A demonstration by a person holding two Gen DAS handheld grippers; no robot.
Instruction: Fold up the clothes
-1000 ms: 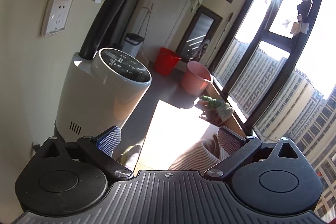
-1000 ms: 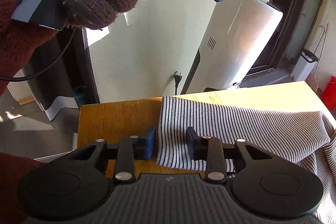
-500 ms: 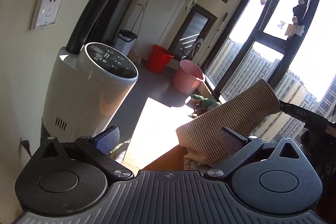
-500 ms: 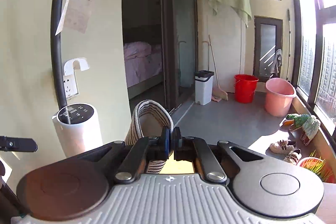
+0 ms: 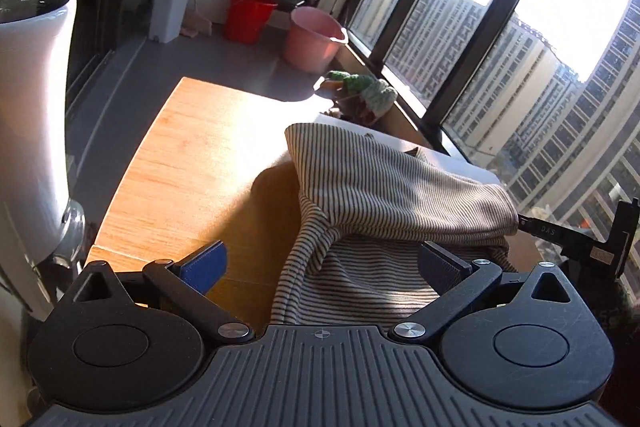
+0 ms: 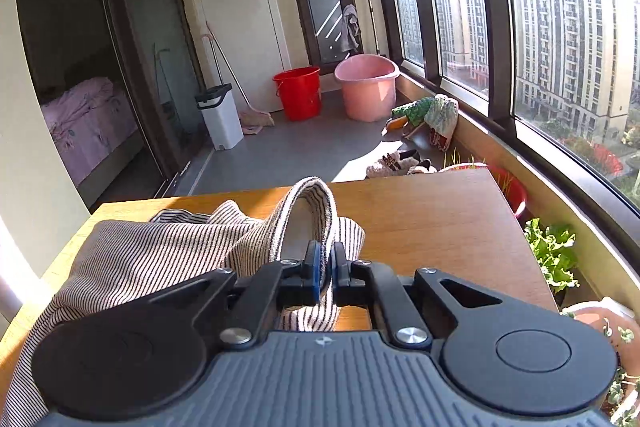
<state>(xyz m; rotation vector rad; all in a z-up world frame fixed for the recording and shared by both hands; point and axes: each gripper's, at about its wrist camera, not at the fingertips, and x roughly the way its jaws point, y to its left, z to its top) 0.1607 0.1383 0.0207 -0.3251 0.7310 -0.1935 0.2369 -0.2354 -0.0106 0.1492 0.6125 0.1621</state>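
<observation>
A black-and-white striped garment (image 5: 384,187) lies bunched on the wooden table (image 5: 192,155). My right gripper (image 6: 324,265) is shut on a fold of the striped garment (image 6: 160,251), and a loop of its edge arches up just beyond the pads. In the left wrist view the right gripper (image 5: 520,223) shows at the right edge, holding that fold stretched above the table. My left gripper (image 5: 320,263) is open, its blue pads wide apart over the near part of the cloth, not pressing on it.
A white cylindrical appliance (image 5: 28,75) stands left of the table. On the floor beyond are a red bucket (image 6: 298,91), a pink tub (image 6: 366,87) and a white bin (image 6: 220,115). Windows (image 6: 560,47) run along the right, with potted plants (image 6: 552,251) below.
The right gripper shut on the garment's edge, lifted it and swung round with it across the table. The left gripper tipped down and came over the table; it stays open.
</observation>
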